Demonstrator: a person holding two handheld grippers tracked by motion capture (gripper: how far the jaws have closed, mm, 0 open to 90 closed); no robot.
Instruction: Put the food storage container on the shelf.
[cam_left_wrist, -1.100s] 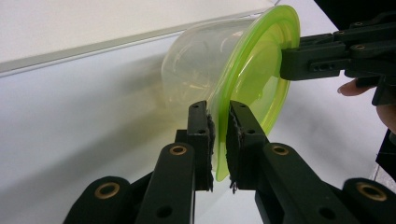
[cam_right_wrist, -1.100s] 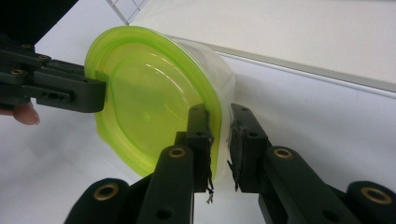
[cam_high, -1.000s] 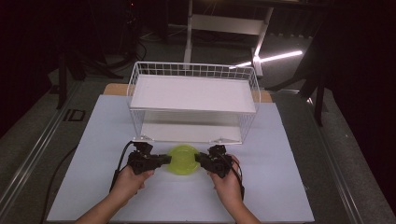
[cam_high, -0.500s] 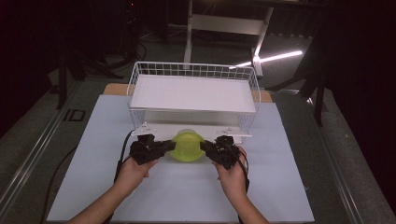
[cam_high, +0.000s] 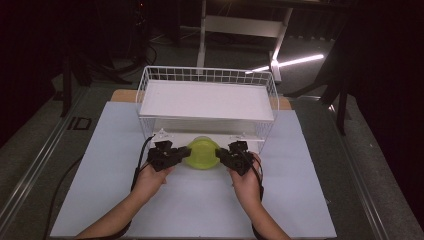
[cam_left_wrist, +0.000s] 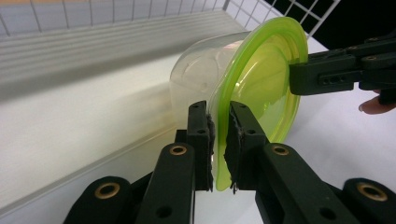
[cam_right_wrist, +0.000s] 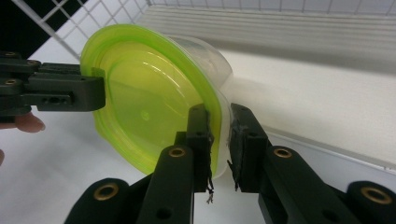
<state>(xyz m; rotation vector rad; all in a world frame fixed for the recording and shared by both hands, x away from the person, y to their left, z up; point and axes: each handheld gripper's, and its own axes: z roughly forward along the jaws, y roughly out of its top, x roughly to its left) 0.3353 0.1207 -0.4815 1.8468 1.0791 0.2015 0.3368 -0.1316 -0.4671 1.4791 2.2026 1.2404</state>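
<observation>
A clear plastic tub with a lime-green lid is held on its side between both grippers, at the front of the white wire rack. The lid faces the person and the clear body points into the rack's lower level. My left gripper is shut on the lid's rim, which its pads pinch edge-on. My right gripper is shut on the opposite rim, where lid and tub wall sit between its pads. Each gripper view shows the other gripper's jaw tip on the far rim.
The rack has a white upper shelf board and a white lower floor, with wire walls at the sides and back. It stands on a white mat covering the table. Dark floor and stands lie beyond.
Both hands have carried the tub away from the person, from the open mat to the rack's front. Its clear body now sits under the upper shelf. Both grips are unchanged.
</observation>
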